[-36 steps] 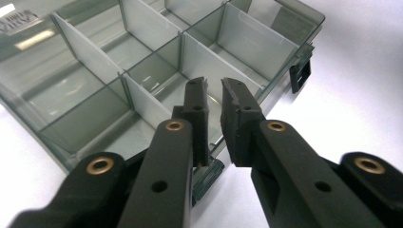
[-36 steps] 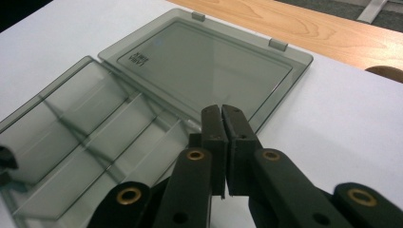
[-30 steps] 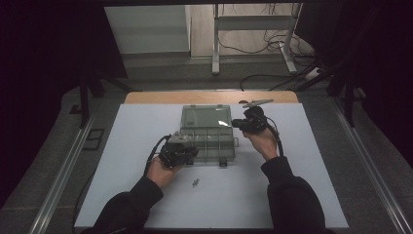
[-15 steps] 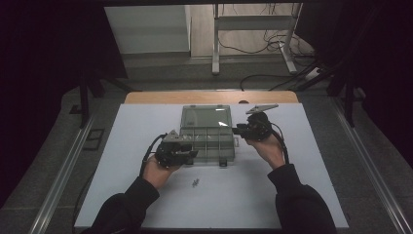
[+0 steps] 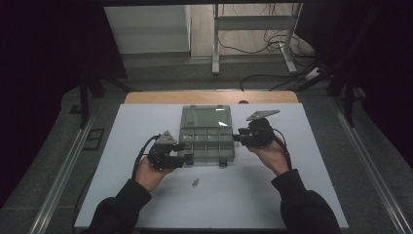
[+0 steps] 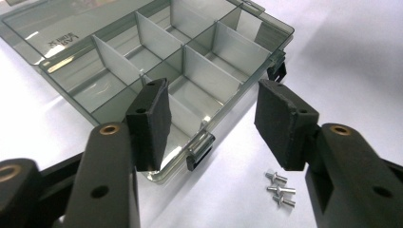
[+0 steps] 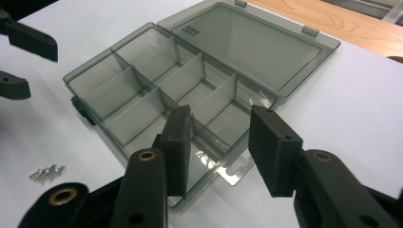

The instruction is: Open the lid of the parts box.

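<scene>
I held two grippers over the white table (image 5: 302, 195), one in each hand. My left gripper (image 6: 209, 123) had its jaws apart, having just been opening, and nothing sat between the pads; the near wall of the clear organizer box (image 6: 190, 71) lay just past them. My right gripper (image 7: 218, 142) also stood apart, its jaws having just been opening too, with nothing pressed between them; the box's corner sat directly beyond and below those fingertips.

There was one box, its lid (image 7: 252, 42) folded flat on the far side of my right fingers. I counted eight compartments inside, in two rows of four, split by pale dividers, all bare as far as I could see. Two dark latches (image 6: 199, 152) hung on the front wall nearest my left pads. Just beyond and right of my left fingertips lay a small cluster of silver rivets (image 6: 280, 187); I made out three there, though in the high view they blurred into one speck and an exact count stayed uncertain.

The embossed lettering on the lid was too small to read. My left pad covered part of one near compartment, and my right jaws hid the box's nearest corner.
</scene>
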Demonstrator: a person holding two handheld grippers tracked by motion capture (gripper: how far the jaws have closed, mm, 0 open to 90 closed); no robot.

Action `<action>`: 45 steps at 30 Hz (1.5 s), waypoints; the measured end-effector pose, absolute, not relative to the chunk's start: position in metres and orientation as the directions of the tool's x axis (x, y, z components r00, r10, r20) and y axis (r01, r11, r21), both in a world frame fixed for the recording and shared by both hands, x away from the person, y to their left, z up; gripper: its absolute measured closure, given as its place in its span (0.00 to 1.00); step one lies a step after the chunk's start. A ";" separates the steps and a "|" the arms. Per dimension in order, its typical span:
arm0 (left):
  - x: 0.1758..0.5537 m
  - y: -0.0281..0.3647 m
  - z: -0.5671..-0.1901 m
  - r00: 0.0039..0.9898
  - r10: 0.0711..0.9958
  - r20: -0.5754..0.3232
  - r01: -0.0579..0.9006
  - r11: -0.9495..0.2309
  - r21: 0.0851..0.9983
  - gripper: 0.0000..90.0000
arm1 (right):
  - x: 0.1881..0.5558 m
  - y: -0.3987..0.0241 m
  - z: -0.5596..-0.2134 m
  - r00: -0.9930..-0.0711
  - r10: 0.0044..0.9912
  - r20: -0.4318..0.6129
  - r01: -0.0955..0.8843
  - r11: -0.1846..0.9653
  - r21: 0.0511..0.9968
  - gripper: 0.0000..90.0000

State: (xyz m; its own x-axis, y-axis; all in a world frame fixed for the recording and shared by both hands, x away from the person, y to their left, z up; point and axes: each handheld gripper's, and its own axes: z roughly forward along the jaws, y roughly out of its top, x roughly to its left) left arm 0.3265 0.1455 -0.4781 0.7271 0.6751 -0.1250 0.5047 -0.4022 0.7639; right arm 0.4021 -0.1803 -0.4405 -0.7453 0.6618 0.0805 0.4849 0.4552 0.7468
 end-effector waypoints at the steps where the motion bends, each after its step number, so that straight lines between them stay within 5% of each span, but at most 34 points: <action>1: 0.326 0.146 -0.478 0.728 0.675 -0.122 0.502 -0.403 0.766 0.50 | 0.401 -0.181 -0.440 -0.748 0.660 0.077 0.481 0.458 0.748 0.65; 17: 0.320 0.159 -0.475 0.719 0.679 -0.148 0.511 -0.372 0.775 0.26 | 0.382 -0.188 -0.441 -0.757 0.647 0.090 0.487 0.467 0.738 0.56; 26: 0.313 0.162 -0.472 0.716 0.688 -0.123 0.505 -0.387 0.771 0.09 | 0.371 -0.193 -0.442 -0.760 0.646 0.074 0.476 0.475 0.740 0.43; 45: 0.301 0.167 -0.476 0.746 0.654 -0.126 0.470 -0.383 0.795 0.03 | 0.347 -0.203 -0.443 -0.756 0.651 0.075 0.470 0.458 0.754 0.24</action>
State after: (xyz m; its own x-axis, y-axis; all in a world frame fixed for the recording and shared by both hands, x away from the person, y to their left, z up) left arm 0.3013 0.1669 -0.4763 0.7456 0.6544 -0.1260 0.4703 -0.3828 0.7952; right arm 0.3474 -0.2035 -0.4430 -0.7556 0.6507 0.0755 0.4702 0.4585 0.7541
